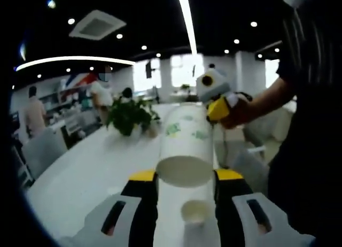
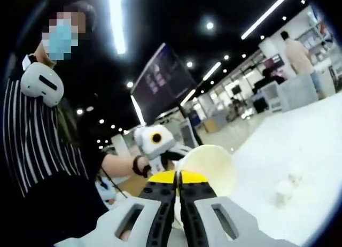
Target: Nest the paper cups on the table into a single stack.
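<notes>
Two cup items seen: a tall stack of paper cups (image 1: 184, 148) held sideways in the air, and one loose small cup (image 1: 195, 211) standing on the white surface (image 1: 91, 172) below it. Stack is white w/ faint green print, smooth paper, rolled rim, open mouth facing left gripper view.

Left tool (image 1: 185, 177): jaws apart, stack's mouth end sits between yellow tips; can't tell if pads actually touch the wall. Right tool (image 2: 178, 178): jaws together, pinching the cup (image 2: 209, 167) by its thin rim, inside of cup pale cream. In left gripper view, right tool (image 1: 220, 109) is at the stack's far end, a hand on its handle.

Risks, judged: paper wall soft, hard squeeze could oval the mouth and block nesting; thin rim pinch could slip or crease; stack held level could slide apart if tilted; loose cup is light, may tip if bumped.

Further out: potted plant (image 1: 127, 116) on surface, people and chairs beyond.
</notes>
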### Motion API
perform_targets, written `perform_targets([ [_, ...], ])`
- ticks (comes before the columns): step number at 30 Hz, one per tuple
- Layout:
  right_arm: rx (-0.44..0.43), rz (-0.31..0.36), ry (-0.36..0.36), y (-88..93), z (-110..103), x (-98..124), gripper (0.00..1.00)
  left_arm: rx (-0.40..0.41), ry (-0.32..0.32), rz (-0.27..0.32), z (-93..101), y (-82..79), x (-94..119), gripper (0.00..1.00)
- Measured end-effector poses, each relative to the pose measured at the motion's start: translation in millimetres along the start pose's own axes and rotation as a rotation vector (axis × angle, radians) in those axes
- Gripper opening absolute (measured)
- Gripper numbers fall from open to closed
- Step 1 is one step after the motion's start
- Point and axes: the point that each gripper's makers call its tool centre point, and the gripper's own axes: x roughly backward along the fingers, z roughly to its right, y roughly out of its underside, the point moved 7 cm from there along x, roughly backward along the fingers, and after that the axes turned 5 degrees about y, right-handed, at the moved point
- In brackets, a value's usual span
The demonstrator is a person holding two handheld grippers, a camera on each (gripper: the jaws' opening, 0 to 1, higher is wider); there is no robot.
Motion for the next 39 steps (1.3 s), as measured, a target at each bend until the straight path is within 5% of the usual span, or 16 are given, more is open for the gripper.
perform_targets([
  [11,0.067,-0.105,0.042,0.8,6.3,-8.4,0.00,0.033,-0.102,0.042,-3.9,3.3,6.8,0.58],
  [25,0.071,-0.141,0.066,7.5,15.9,-3.6,0.00,0.053,-0.245,-0.036,-13.4,26.9,26.8,0.71],
  [28,0.066,-0.157,0.077,10.1,19.3,-0.3,0.00,0.074,-0.230,-0.014,-8.6,27.6,29.1,0.71],
  [32,0.068,-0.173,0.088,12.0,21.9,1.9,0.00,0.075,-0.299,-0.046,-12.1,35.6,34.2,0.86],
  [39,0.106,-0.234,0.108,16.6,25.5,4.2,0.00,0.139,-0.349,-0.065,-11.2,54.7,44.5,0.99],
])
